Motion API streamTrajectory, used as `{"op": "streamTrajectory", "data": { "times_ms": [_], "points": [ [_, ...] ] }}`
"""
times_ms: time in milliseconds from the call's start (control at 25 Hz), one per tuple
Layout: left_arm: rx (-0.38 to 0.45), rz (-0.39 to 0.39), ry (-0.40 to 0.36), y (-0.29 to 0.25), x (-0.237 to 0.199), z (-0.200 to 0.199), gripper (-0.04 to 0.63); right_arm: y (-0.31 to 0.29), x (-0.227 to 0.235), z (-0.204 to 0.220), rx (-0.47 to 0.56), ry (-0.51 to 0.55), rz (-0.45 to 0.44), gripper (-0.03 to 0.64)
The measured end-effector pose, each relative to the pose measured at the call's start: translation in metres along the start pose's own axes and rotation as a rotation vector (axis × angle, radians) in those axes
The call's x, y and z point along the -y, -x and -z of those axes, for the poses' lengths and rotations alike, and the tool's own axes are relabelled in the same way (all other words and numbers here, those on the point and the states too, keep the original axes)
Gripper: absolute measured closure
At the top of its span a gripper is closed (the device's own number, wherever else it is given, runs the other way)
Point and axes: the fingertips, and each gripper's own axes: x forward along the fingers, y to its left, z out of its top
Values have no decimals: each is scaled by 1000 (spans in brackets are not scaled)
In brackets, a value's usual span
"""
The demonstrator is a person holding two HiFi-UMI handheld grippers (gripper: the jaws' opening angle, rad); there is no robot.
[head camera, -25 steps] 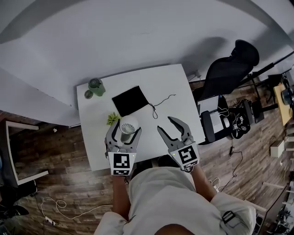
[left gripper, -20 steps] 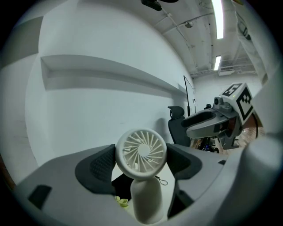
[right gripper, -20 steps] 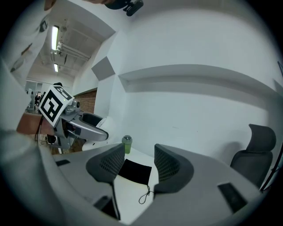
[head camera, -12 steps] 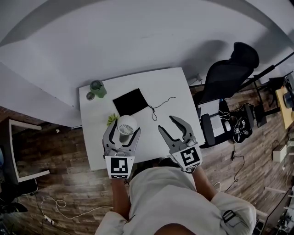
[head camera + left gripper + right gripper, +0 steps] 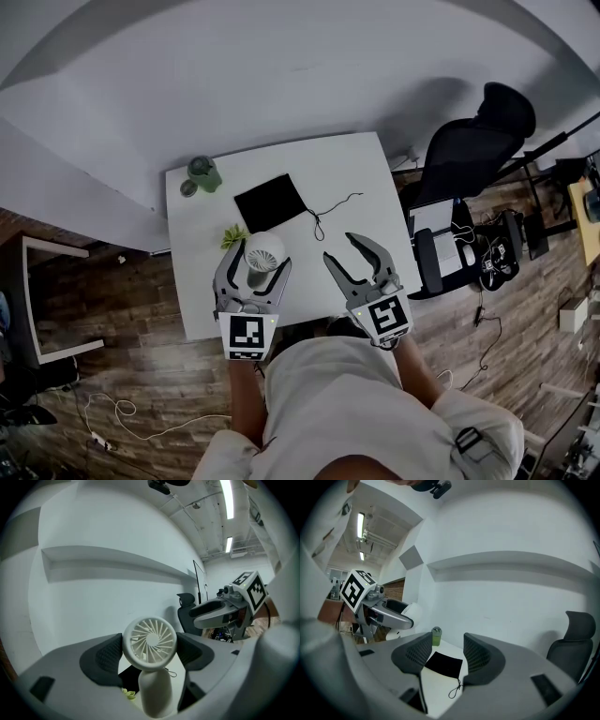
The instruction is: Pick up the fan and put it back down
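Table: a white rectangular tabletop [image 5: 361, 164] stands against the wall, and I work at its near edge.
Left gripper: the left gripper [image 5: 255, 267] has its jaws set fairly wide and closed on the fan, one pad pressed to each side. It points nearly level, over the near left part of the table.
Right gripper: the right gripper [image 5: 339, 247] has its jaws apart with nothing between them. Only tabletop and the pouch show through the gap. It hangs beside the left one and takes no part.
Pouch: a flat black square fabric pouch [image 5: 270, 202] with a thin drawstring lies mid-table, beyond both grippers and apart from the fan.
Fan: a small white plastic hand fan [image 5: 150, 641] with a round slatted head on a stubby cylindrical handle sits upright in the left gripper's grip. Its head faces that gripper's camera.
Fan, pick-up: I judge this half done or nearly so. The grip is secure and the tabletop shows well below the head, but the foot of the handle is hidden, so I cannot confirm it is off the table.
Fan, put-down: this is outstanding. It needs lowering upright onto bare table near the front edge, then release and withdrawal.
Bottle: a small green bottle [image 5: 203, 173] stands at the far left corner, well clear.
Leaves: a small green leafy sprig [image 5: 232, 236] lies just beside the left gripper's outer jaw. I would mind it on the way down.
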Motion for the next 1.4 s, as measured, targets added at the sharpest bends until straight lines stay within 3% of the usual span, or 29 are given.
{"op": "streamTrajectory", "data": {
  "times_ms": [1040,1400],
  "points": [
    [-407,192,115,-30,52,165,242,-8,-36,151,-329,-95,-52,408],
    [-493,228,137,-41,67,206,242,-8,-46,191,-408,-121,-73,410]
  ]
}}
